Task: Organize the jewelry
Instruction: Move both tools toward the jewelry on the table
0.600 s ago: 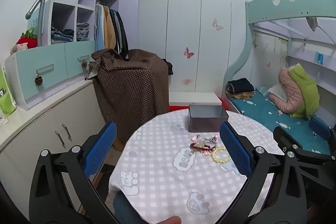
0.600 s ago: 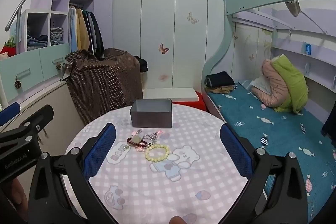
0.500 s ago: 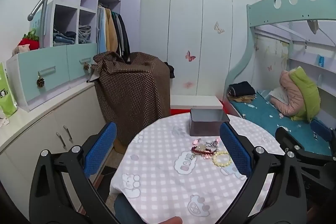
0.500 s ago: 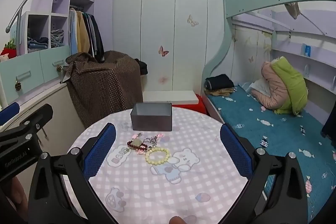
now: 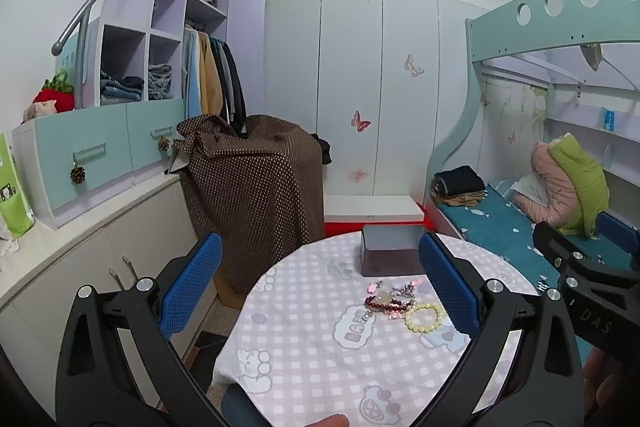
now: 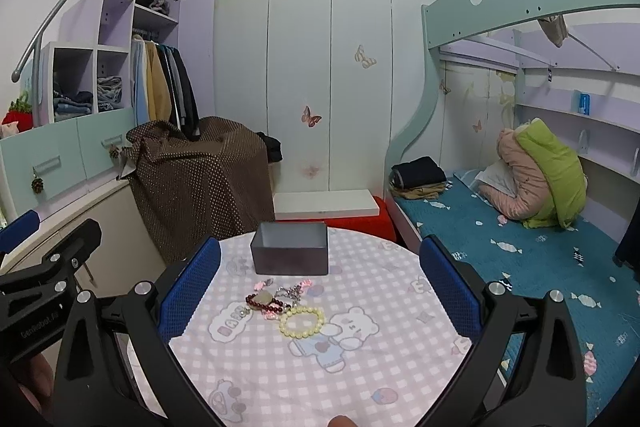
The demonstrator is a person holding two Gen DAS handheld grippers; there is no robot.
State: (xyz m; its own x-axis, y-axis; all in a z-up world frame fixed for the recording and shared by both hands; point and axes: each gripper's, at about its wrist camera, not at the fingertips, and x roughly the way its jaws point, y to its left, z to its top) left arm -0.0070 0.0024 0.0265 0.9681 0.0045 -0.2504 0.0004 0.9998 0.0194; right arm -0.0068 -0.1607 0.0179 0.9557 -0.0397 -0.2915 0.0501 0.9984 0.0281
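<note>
Both hand-held grippers, left (image 5: 316,287) and right (image 6: 318,287), are spread wide and hold nothing. All the jewelry (image 6: 286,303) lies in a little pile on the bench (image 6: 360,367), just in front of the empty grey box (image 6: 290,253). Nothing is put away yet.

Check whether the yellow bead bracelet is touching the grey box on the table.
Apart. The right wrist view shows the yellow bead bracelet lying nearer the camera than the grey box, with checked tablecloth and other jewelry between them.
</note>
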